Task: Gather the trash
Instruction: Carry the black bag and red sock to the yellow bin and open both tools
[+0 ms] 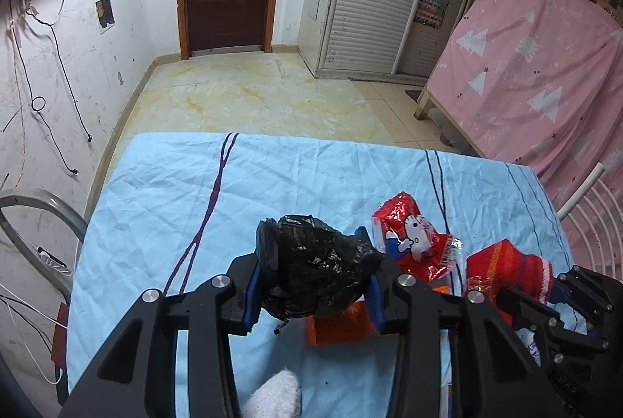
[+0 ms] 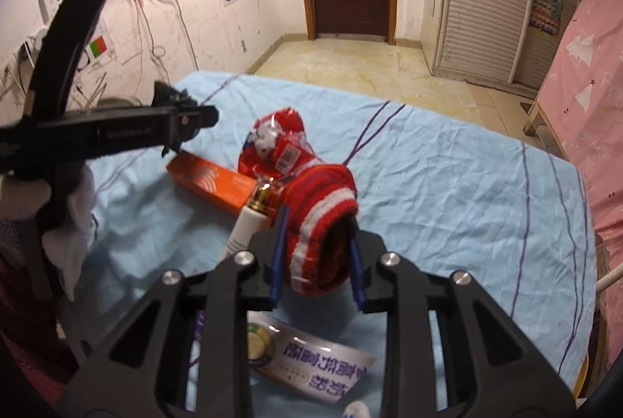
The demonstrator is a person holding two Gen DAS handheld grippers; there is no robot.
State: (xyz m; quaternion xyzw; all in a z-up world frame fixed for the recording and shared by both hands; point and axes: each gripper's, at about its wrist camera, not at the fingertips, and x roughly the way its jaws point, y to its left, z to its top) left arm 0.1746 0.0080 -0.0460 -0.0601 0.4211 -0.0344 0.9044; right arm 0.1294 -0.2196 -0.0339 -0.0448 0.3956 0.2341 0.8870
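My left gripper (image 1: 315,285) is shut on a crumpled black plastic bag (image 1: 311,262) and holds it above the blue cloth of the table (image 1: 272,176). My right gripper (image 2: 317,254) is shut on a red knit sock with white stripes (image 2: 323,215); the sock also shows in the left wrist view (image 1: 510,270). A red Hello Kitty wrapper (image 1: 412,235) lies behind the sock, and shows in the right wrist view (image 2: 276,141). An orange box (image 2: 210,180) lies under the left gripper, also in the left wrist view (image 1: 338,328). A white tube with a gold cap (image 2: 251,215) lies beside the sock.
A toothpaste package (image 2: 311,359) lies at the table's near edge. A pink-covered bed (image 1: 545,67) stands right. A white wire rack (image 1: 595,223) is by the table's right edge. A grey chair (image 1: 35,215) stands left. Tiled floor (image 1: 253,95) lies beyond.
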